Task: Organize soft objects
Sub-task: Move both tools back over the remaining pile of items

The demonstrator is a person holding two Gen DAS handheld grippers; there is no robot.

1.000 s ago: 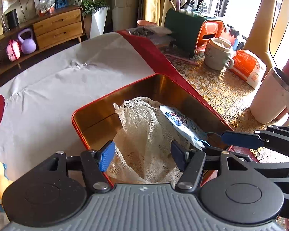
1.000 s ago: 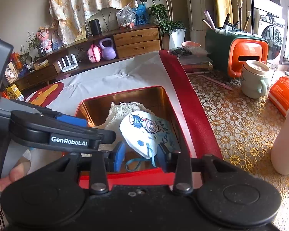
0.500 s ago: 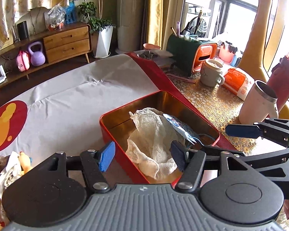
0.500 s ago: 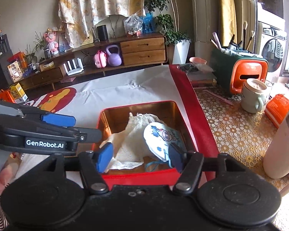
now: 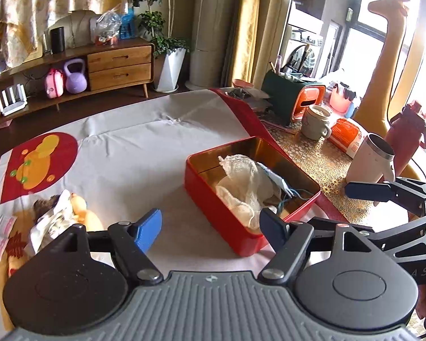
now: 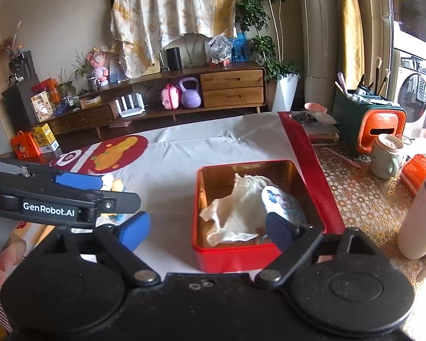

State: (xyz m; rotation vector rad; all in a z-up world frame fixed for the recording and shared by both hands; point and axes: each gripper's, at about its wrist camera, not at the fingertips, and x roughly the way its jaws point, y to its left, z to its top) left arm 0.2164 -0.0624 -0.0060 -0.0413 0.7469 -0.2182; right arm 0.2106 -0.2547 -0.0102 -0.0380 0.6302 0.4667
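Note:
A red tin box [image 5: 213, 213] [image 6: 230, 258] with a gold inside stands on the white cloth. In it lie a cream gauze cloth [image 5: 241, 179] [image 6: 238, 210] and a printed white face mask [image 6: 281, 201] [image 5: 272, 177] with blue loops. My left gripper [image 5: 210, 227] is open and empty, raised in front of the box. My right gripper [image 6: 207, 228] is open and empty, raised over the box's near edge. A pile of soft toys with a yellow duck [image 5: 79, 207] [image 6: 116, 186] lies to the left on the table.
Right of the box on the patterned mat [image 5: 312, 159] stand a white tumbler [image 5: 372, 159] [image 6: 420, 216], a lidded mug [image 5: 315, 122], an orange packet [image 5: 349, 137] and a green-orange organiser [image 5: 292, 99]. Small pink sachets [image 5: 1, 233] lie at far left.
Both grippers have pulled back and up from the box. The right gripper has opened and let go of the mask, which now lies in the box.

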